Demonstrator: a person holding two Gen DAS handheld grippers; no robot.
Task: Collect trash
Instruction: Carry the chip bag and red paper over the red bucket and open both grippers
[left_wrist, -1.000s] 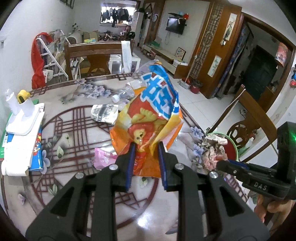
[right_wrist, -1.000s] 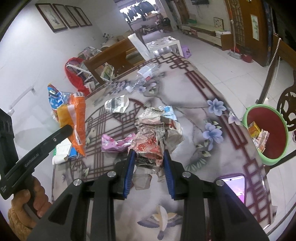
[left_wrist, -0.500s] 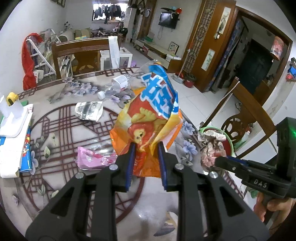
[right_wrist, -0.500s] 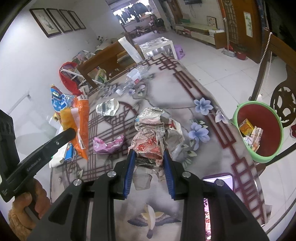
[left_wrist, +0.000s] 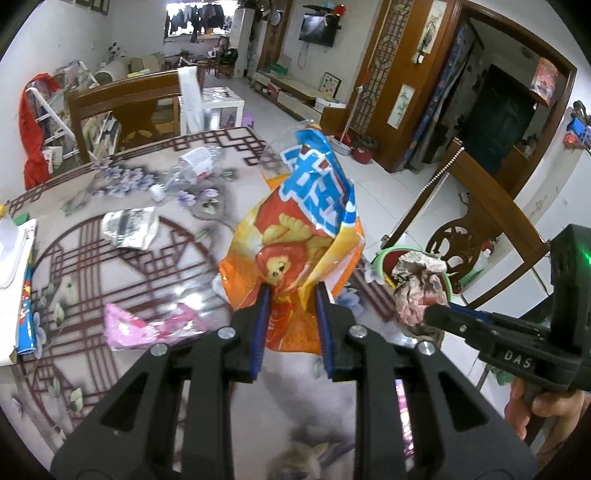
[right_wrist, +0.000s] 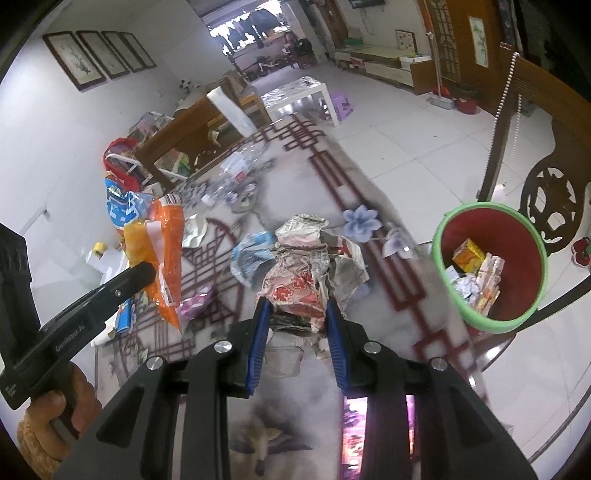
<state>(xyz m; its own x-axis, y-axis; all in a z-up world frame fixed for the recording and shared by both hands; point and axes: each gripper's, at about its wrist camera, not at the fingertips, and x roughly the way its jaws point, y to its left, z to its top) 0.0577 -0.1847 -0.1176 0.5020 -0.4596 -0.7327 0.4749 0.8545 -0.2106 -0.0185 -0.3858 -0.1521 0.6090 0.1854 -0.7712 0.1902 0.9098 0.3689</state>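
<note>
My left gripper (left_wrist: 291, 291) is shut on an orange and blue snack bag (left_wrist: 303, 229), which stands up above the patterned table; the same snack bag (right_wrist: 155, 243) shows at the left of the right wrist view. My right gripper (right_wrist: 295, 308) is shut on a wad of crumpled paper (right_wrist: 306, 266), also seen as the crumpled paper (left_wrist: 419, 284) at the right of the left wrist view. A red bin with a green rim (right_wrist: 491, 266) holds several bits of trash beside the table's right edge; the bin (left_wrist: 384, 258) is partly hidden in the left wrist view.
On the table (left_wrist: 110, 273) lie a pink wrapper (left_wrist: 147, 325), a silver foil wrapper (left_wrist: 129, 229), a clear plastic bottle (left_wrist: 192, 170) and a phone (right_wrist: 354, 432) near the front edge. Wooden chairs (left_wrist: 125, 110) stand at the far side and right.
Both grippers have moved across the table toward the bin with their loads still gripped. The bin now looks nearer and larger in the right wrist view.
</note>
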